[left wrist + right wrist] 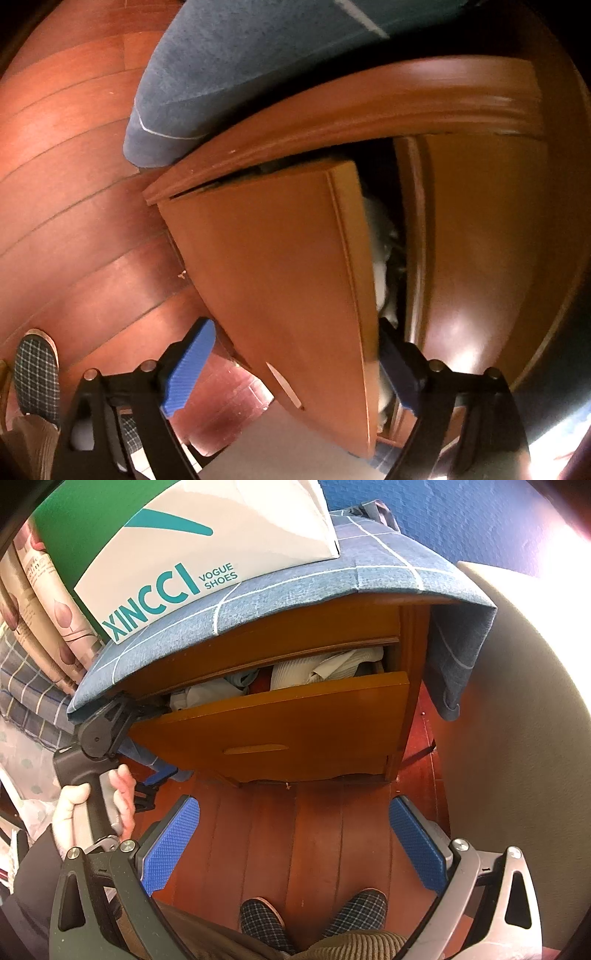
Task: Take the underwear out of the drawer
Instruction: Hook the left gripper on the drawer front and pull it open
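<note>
Two grippers are shown. The left gripper (291,365) is spread wide astride the front panel of the part-open drawer (288,720), pads clear of it. The right gripper (295,843) is held wide and empty above the floor (295,823). Pale folded underwear (314,668) is seen inside the drawer.

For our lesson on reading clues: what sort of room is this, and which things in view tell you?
Probably a bedroom: a wooden bedside cabinet with a drawer partly open on folded clothes, and stacked bedding beside it.
</note>
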Motion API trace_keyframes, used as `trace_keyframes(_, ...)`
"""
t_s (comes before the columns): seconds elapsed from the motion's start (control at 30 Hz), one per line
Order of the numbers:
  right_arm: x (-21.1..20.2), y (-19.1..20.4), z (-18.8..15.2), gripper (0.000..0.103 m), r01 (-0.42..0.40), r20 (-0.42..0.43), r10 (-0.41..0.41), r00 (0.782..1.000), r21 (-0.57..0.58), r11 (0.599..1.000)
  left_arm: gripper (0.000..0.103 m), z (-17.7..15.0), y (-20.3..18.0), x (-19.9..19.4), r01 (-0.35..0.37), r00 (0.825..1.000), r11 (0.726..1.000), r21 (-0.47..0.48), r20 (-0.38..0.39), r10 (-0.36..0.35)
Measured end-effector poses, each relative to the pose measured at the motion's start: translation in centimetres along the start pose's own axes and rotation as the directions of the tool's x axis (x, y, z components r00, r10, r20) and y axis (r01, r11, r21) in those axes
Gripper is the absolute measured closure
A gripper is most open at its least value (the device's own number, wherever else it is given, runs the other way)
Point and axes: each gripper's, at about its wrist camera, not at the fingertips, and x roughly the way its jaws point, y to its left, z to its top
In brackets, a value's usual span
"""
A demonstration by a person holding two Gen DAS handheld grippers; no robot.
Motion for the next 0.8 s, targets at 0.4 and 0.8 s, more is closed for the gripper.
trace_keyframes(0.4,0.0,0.0,0.1,0.001,0.003,0.007,-0.003,1.0,0.01,1.0,0.0,0.9,0.8,1.8,-0.029,0.998,0.999,-0.039,-0.051,0.027)
trace_keyframes(0.8,0.0,-0.1,0.2,0.001,0.007,0.008,-0.007,1.0,0.007,1.0,0.0,0.0,0.7,0.9,-0.15,0.985,0.98,0.134,-0.068,0.16)
